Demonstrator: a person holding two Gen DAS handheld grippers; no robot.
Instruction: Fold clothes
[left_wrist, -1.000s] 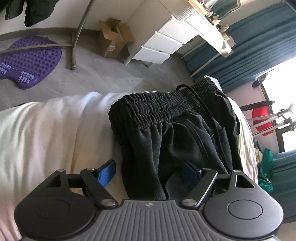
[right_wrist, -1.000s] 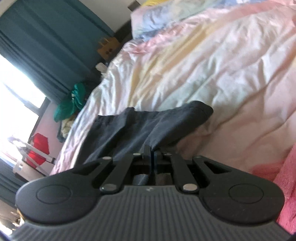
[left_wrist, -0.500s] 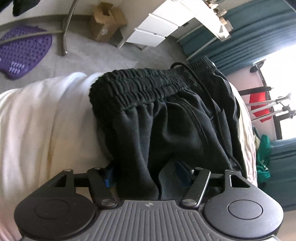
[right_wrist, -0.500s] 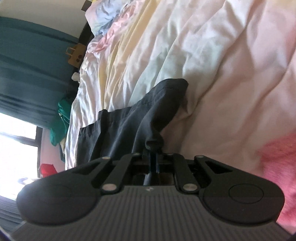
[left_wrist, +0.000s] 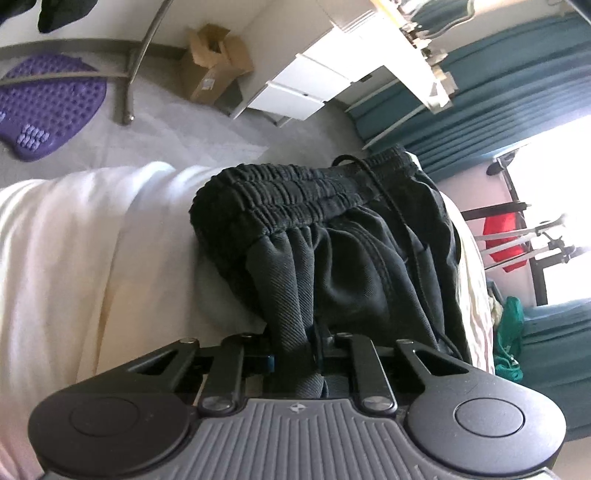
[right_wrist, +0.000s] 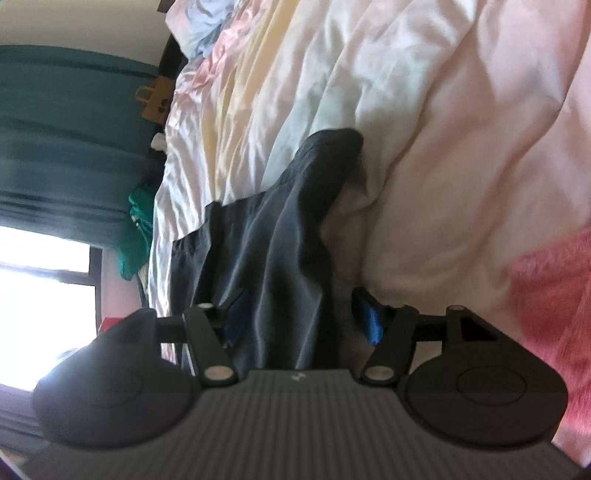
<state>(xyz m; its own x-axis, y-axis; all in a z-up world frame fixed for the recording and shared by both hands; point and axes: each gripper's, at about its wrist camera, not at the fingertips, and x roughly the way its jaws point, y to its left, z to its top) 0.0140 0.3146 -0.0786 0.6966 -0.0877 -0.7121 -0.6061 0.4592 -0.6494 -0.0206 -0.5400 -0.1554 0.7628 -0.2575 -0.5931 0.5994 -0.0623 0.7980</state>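
Bedroom scene: bed (right_wrist: 443, 110) with a rumpled pastel duvet, grey carpet, white drawers (left_wrist: 306, 88), a cardboard box (left_wrist: 218, 62), a purple mat (left_wrist: 48, 107) and teal curtains (left_wrist: 498, 85) by a bright window.

Black shorts (left_wrist: 351, 251) lie on the bed near its edge. In the left wrist view the long axis runs from the gripper away toward the waistband (left_wrist: 295, 192), which sits at the far end and stretches crosswise, left to right. Waistband is elasticated, heavily gathered in several rows, with a black drawcord (left_wrist: 373, 177) looping over it. Fabric below is dark twill, creased into vertical folds, with seam lines showing.

Left gripper (left_wrist: 295, 363): jaws have just been closing and now pinch a bunched fold of the shorts' fabric; cloth fills the narrow gap between them.

Right wrist view shows the other end: a leg of the shorts (right_wrist: 280, 258) runs up from the gripper and ends in a rounded corner resting on the duvet. Fabric looks smooth with a slight sheen and long soft folds. Frame is a bit blurred.

Right gripper (right_wrist: 299, 317): jaws have just been opening and stand spread wide. Shorts fabric lies between the blue pads (right_wrist: 371, 317), but the pads do not press it. A pink fuzzy item (right_wrist: 554, 295) sits at the right edge.
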